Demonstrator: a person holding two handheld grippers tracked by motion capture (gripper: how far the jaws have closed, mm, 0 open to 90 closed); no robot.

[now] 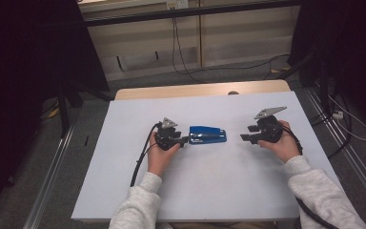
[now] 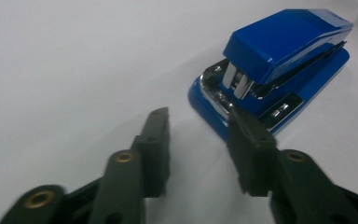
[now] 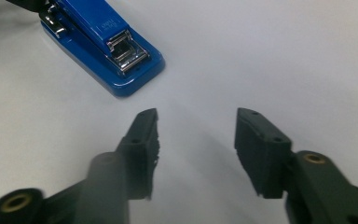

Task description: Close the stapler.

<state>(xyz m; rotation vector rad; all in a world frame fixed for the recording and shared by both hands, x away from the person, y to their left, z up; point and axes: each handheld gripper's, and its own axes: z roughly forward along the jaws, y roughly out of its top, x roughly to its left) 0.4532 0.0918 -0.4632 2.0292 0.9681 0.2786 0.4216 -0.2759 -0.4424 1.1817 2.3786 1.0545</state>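
Note:
A blue stapler [image 1: 208, 134] lies flat near the middle of the white table [image 1: 200, 191], its long side across the view. My left gripper [image 1: 185, 140] stands open just at the stapler's left end; in the left gripper view its right jaw tip overlaps the back end of the stapler [image 2: 284, 56], and contact is unclear. Nothing is between the jaws of my left gripper [image 2: 196, 116]. My right gripper [image 1: 246, 133] is open a short way right of the stapler. In the right gripper view the stapler [image 3: 103, 44] lies ahead to the upper left of my right gripper [image 3: 196, 114].
The white table top has a wooden strip [image 1: 200, 89] along its far edge. Cables [image 1: 181, 52] run over the floor beyond the table, and metal rails [image 1: 52, 171] flank it on both sides. A black cable [image 1: 140, 160] trails from my left gripper.

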